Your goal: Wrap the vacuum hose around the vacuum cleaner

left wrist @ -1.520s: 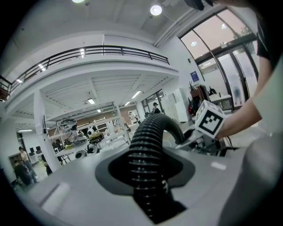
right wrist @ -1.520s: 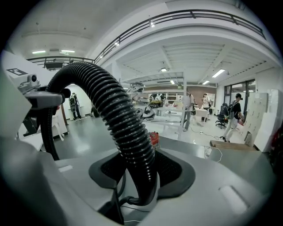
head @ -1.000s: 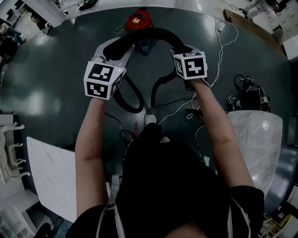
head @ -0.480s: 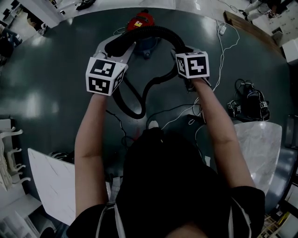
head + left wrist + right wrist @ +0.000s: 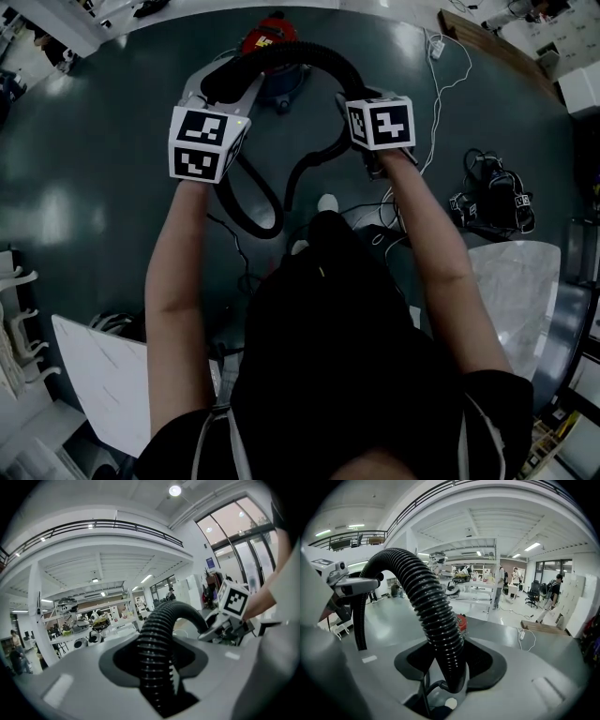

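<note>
Arching ribbed blk hose [image 5: 309,58], red vac [image 5: 265,39] (domed)

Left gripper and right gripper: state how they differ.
The left gripper grips the hose near the vacuum cleaner; the right gripper grips it further along its arch. The left gripper points nearly level; the right gripper tilts down toward the floor. The left gripper's jaws have just been opening, hose between them. Both hold one hose.

Floor [image 5: 94,159] left open; hose [image 5: 267,231], cable bundle [image 5: 487,202] crowd centre, right
</note>
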